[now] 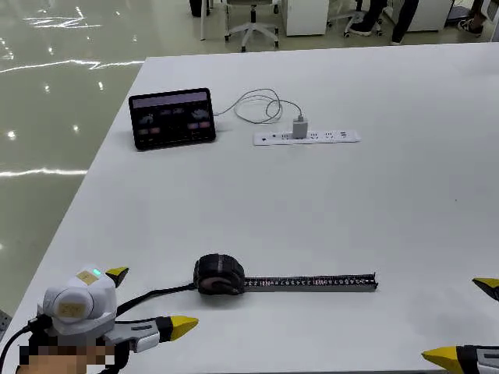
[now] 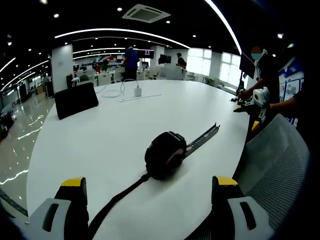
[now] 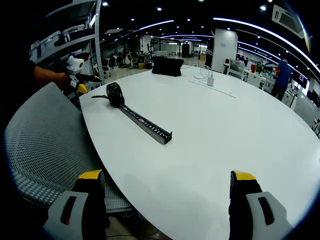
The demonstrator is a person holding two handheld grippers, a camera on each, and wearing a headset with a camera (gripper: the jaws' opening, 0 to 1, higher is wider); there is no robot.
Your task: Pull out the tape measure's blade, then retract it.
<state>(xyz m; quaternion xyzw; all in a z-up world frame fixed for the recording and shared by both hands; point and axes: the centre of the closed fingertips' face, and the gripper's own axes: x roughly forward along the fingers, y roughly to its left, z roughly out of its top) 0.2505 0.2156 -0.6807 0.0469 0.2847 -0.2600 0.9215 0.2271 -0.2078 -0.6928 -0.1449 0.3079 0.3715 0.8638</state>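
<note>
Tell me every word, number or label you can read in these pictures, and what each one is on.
Nothing is clear enough to quote.
On the tape measure blade: printed scale marks and numerals, too small to read.
On the tablet screen: a header bar and coloured tiles, blurred.
On the power strip: small dark marks, too small to read.
On the tape measure case: no label I can make out.

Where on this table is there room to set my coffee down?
The wide band between the tablet and power strip at the back and the tape measure with its drawn-out blade in front is bare, as is the right side past the strip. The near edge is crowded: left gripper, right gripper.
</note>
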